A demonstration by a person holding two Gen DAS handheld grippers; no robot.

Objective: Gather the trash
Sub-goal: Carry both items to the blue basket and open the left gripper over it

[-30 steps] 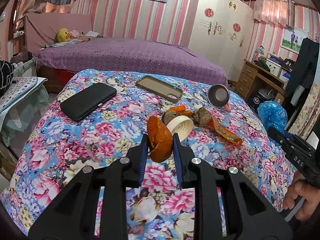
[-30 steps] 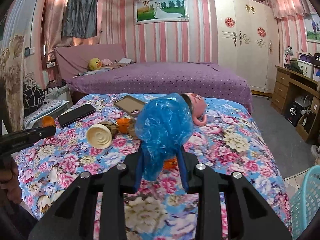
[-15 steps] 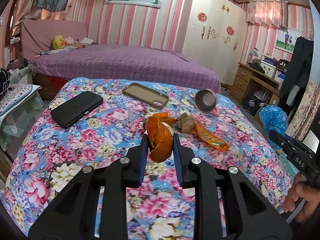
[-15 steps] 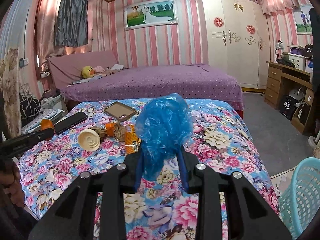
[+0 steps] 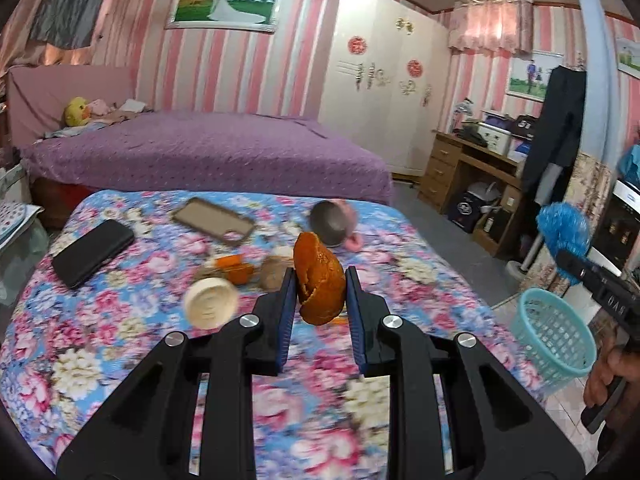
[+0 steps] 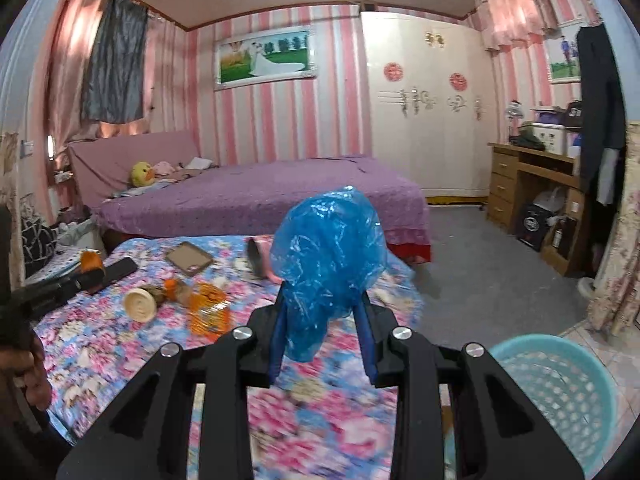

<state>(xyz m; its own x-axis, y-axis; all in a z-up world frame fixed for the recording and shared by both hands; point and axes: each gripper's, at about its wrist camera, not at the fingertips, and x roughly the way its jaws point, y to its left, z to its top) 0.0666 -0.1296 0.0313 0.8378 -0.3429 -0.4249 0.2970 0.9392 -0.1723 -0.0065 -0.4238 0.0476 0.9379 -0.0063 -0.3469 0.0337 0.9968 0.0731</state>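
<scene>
My left gripper (image 5: 320, 280) is shut on a piece of orange peel (image 5: 319, 280), held above the floral bedspread (image 5: 120, 320). A crumpled blue plastic bag (image 6: 328, 264) is clamped in my right gripper (image 6: 324, 300), which also hangs over the bed. From the left wrist view the right gripper (image 5: 568, 256) and its blue bag (image 5: 562, 228) show at the far right, above a teal mesh basket (image 5: 554, 336). That basket (image 6: 560, 392) stands on the floor at the bed's right corner. A round cream lid (image 5: 211, 306), an orange wrapper (image 6: 208, 308) and brown scraps (image 5: 272, 274) lie on the bed.
A black phone (image 5: 92, 252), a brown phone case (image 5: 214, 220) and a pink cup (image 5: 332, 228) on its side also lie on the bedspread. A purple bed (image 5: 200, 152) stands behind, a wooden desk (image 5: 472, 176) at the right. A hand (image 5: 608, 368) holds the right gripper.
Both grippers have drawn back from the trash pile and swung right with their loads still held. The teal basket has come into view in both views.
</scene>
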